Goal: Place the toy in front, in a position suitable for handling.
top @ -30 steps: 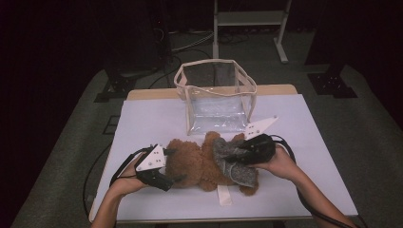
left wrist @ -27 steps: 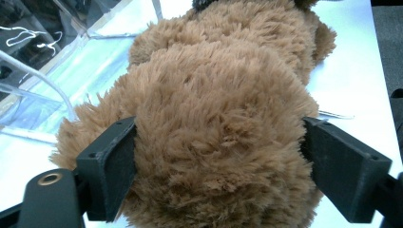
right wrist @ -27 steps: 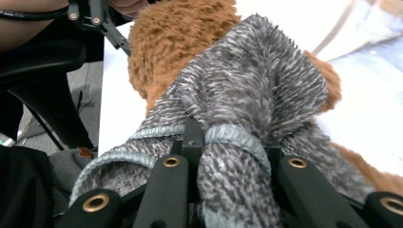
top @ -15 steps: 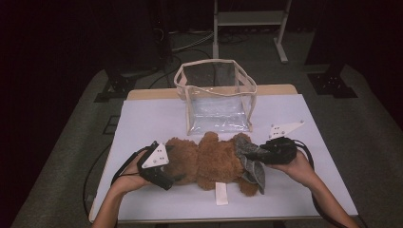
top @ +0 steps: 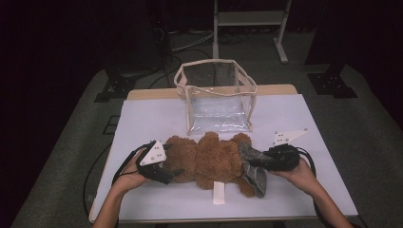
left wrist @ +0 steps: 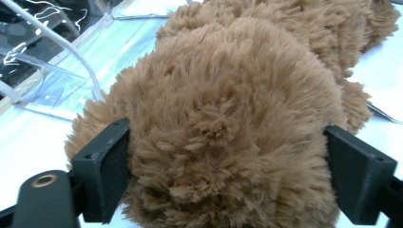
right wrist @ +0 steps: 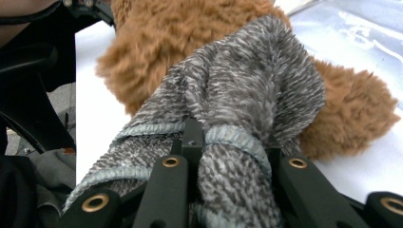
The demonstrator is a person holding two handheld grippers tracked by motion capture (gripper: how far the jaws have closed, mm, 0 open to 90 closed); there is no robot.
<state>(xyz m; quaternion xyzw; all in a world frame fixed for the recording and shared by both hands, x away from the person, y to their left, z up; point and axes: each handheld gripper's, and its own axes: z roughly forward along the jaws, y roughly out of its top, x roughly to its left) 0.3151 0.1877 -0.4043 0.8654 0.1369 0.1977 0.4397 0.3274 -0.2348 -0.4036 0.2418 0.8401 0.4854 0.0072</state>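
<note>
- Brown plush, long-piled, makes up the teddy bear that lies flat across the white table, just in front of the clear plastic bag (the landmark for everything below).
- Nearer the person than the bag and toward its left corner, the left gripper has the bear's round end between its jaws.
- In the left gripper view one black jaw presses into the fur on each side, so the wide-set jaws are clamped on the bear; they have just been closing in a little on it.
- Nearer the person than the bag's right corner, the right gripper pinches a grey knitted garment that sits on the bear's other end.
- In the right gripper view the garment's hemmed edge is bunched tight around the narrow jaws, which are pressed together on the cloth (no gap shows between them).
- A white tag sticks out from under the bear on the side away from the bag, flat on the table.
- The bag stands upright with its top open, its tan-trimmed rim uppermost, close to the bear; whether they touch I cannot tell.
</note>
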